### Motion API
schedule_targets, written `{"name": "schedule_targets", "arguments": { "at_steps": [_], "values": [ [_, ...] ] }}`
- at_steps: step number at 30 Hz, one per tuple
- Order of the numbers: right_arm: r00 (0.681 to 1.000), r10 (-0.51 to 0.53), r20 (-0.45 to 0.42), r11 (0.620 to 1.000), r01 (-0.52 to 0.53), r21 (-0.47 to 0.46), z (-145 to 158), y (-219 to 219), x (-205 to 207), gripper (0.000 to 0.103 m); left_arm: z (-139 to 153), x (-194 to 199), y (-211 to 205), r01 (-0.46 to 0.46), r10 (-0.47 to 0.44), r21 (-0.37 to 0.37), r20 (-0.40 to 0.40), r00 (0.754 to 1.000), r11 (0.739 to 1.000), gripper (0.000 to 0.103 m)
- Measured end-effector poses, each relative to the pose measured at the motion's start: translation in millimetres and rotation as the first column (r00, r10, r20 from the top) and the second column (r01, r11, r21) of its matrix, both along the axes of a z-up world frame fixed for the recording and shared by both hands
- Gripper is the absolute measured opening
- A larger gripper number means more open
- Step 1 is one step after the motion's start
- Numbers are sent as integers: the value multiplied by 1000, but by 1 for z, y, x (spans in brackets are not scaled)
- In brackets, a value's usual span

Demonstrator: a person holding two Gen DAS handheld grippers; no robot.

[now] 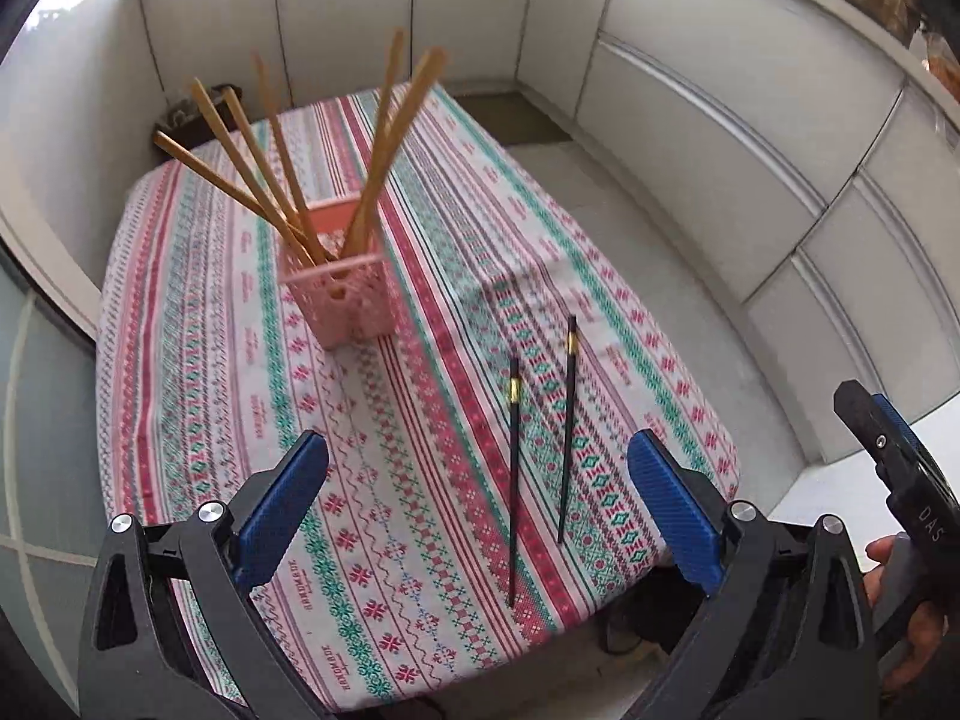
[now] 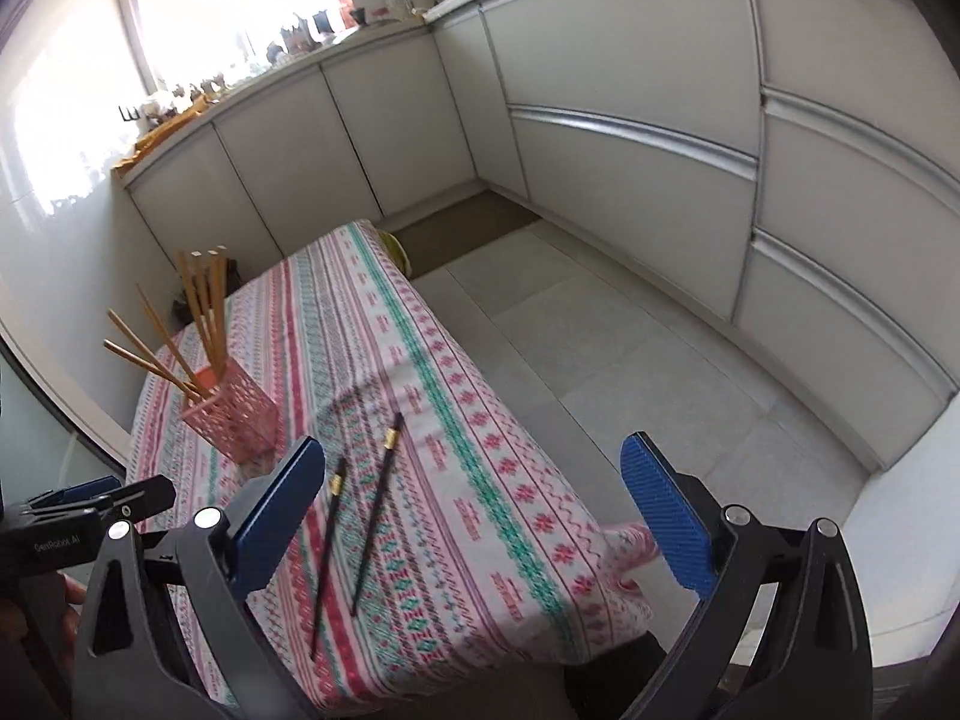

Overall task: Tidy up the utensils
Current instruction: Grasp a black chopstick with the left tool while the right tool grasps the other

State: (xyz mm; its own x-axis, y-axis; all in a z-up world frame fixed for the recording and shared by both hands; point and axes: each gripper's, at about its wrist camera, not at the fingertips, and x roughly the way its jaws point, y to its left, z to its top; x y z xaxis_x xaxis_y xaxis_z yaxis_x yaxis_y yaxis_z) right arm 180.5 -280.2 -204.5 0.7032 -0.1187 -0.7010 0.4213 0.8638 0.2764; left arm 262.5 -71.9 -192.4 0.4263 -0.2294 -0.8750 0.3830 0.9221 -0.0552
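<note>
Two black chopsticks [image 1: 513,480] [image 1: 567,429], each with a gold band near the upper end, lie flat on the patterned cloth of the surface [image 1: 198,396], roughly parallel, near one another but apart. We judge them the items not yet sorted: they sit loose near the front edge, within easy reach of either tool.

One pink lattice holder [image 1: 342,291] stands upright further back on the surface, well apart from the black pair. Six or so wooden chopsticks [image 1: 270,180] stand in it, fanned outward and leaning on its rim; we take that as the sorted lot, and the holder as the likely home for the black pair.

One left hand-held gripper [image 1: 477,507], fingers spread wide, holding nothing, hovers above the near edge with both black chopsticks showing between its blue pads [image 1: 282,510].

One right hand-held gripper [image 2: 474,519], likewise spread and empty, sits to the right of the pair; in its own view the chopsticks lie close by its left pad [image 2: 282,516].

Surroundings: white cabinets [image 2: 630,180] around the room, tiled floor [image 2: 630,372], a cluttered windowsill [image 2: 240,78].

Obstacles, in our judgement: nothing lies between the grippers and the black pair. The leaning wooden sticks crowd the holder's mouth, so insertion may need a steep angle. Thin sticks flat on cloth may be awkward to pinch.
</note>
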Motion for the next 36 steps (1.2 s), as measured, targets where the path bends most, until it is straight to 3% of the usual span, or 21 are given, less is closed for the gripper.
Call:
{"name": "schedule_targets", "arguments": {
  "at_steps": [3,6,11,21,25,27,28,29,33,36],
  "values": [
    [998,-32,-57,999,34,39,-26,-14,-6,96,-29,12,-14,5,-1,73,-50,999,997,93],
    [998,-55,-31,996,57,67,-27,-23,-8,96,-53,31,-28,2,11,124,-111,994,992,83],
    [997,-58,-46,993,63,102,-33,-27,-3,96,-84,62,-47,-24,51,146,-185,981,989,59],
    [994,-70,-88,983,83,164,-43,-40,6,96,-129,102,-71,-1,65,218,-289,955,976,37],
    [992,-59,-114,981,79,179,-48,-39,14,96,-128,109,-73,11,45,199,-275,960,980,36],
    [988,-53,-142,976,81,200,-52,-39,24,96,-128,113,-76,28,29,191,-291,956,981,29],
    [986,-55,-158,974,88,209,-55,-39,31,96,-128,114,-78,43,17,194,-295,955,980,21],
    [984,-53,-173,971,91,219,-57,-40,37,96,-127,114,-80,59,1,192,-297,955,980,6],
    [974,-18,-228,968,74,240,-65,-34,76,96,-124,122,-77,57,-16,136,-287,958,989,6],
    [963,30,-268,966,41,256,-69,-24,109,96,-112,111,-49,11,12,92,-248,969,996,6]
  ]
}}
